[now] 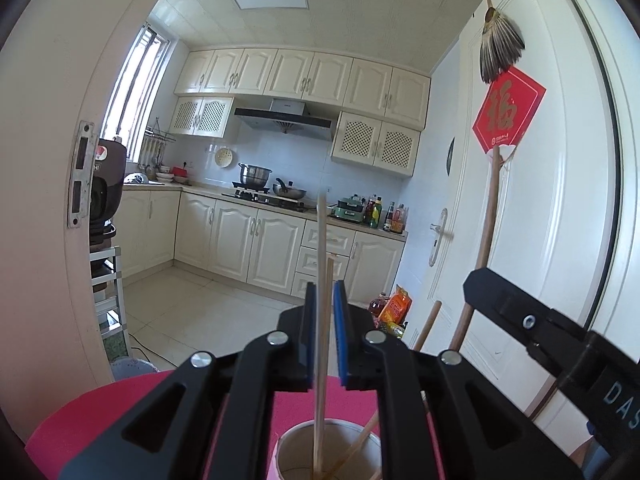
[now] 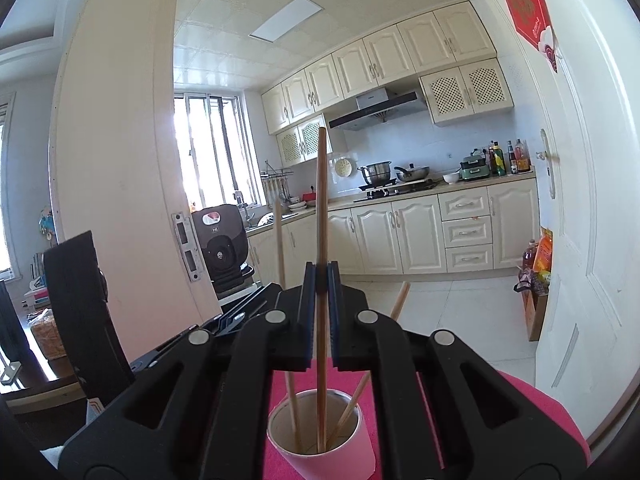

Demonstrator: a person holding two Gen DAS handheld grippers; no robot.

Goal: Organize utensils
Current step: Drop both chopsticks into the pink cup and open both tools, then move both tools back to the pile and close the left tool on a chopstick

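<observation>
Chopstick (image 2: 321, 216) upright, pinched in our right gripper (image 2: 321, 280), tip inside pink cup (image 2: 320, 446) on red mat (image 2: 532, 408) | left gripper (image 1: 323, 300) narrowly parted around 1 pale chopstick (image 1: 321, 264), contact unclear | 3 sticks in cup

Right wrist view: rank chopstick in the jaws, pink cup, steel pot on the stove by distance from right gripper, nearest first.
1. Chopstick: upright between the right gripper pads.
2. Pink cup: just below, on the red mat.
3. Steel pot: far across the kitchen, on the stove.
</observation>
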